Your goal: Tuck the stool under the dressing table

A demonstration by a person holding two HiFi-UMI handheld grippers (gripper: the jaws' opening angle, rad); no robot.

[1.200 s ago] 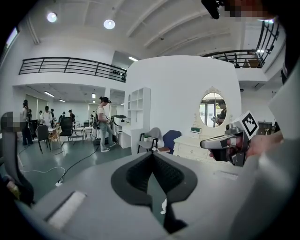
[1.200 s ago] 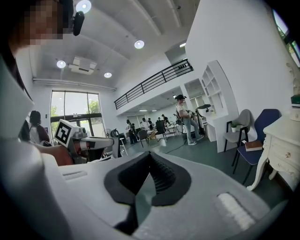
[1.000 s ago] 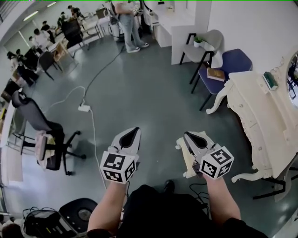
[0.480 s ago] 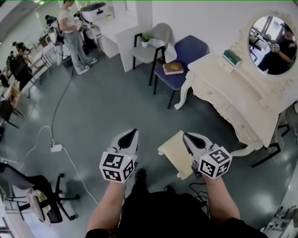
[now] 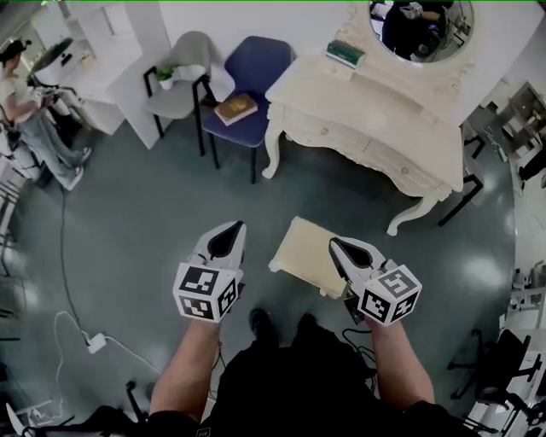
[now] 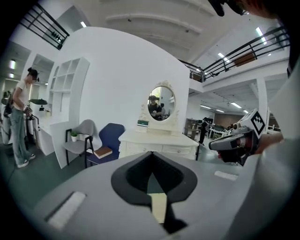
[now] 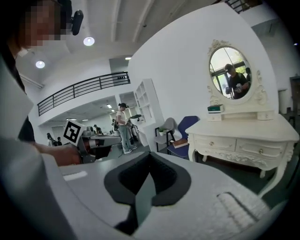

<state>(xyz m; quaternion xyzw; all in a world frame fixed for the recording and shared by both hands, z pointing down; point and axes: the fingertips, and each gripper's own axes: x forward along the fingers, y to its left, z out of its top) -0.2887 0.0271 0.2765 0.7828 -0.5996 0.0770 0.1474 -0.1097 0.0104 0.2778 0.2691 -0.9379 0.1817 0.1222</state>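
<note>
Faces the cream desk (image 5: 384, 115) with a tool in each hand, both on the near side of the desk and well short of its front edge. Holds the left tool (image 5: 235, 229) with its jaws pressed together on nothing, out toward the desk's left front leg in the head view but apart from it. Holds the right tool (image 5: 337, 247) likewise pressed together and empty, at the edge of the stool (image 5: 303, 249) farthest from the desk; cannot tell whether touching it. Has the stool, cream with a square top, standing on the grey-green floor (image 5: 153, 222) in front of the desk, apart from it, not under it, and turned at an angle to the desk's front. Shows an oval mirror (image 5: 422, 26) rising at the back of the desk and a green box (image 5: 345, 53) lying on the desk's top near its back left corner. Shows a blue chair (image 5: 256, 64) just beside the desk's left end with a book (image 5: 235, 108) on its seat, then a grey chair (image 5: 181, 81) farther from the desk, carrying a small potted plant (image 5: 164, 74). Shows a person (image 5: 43, 136) standing well away from the desk, beyond both chairs.
</note>
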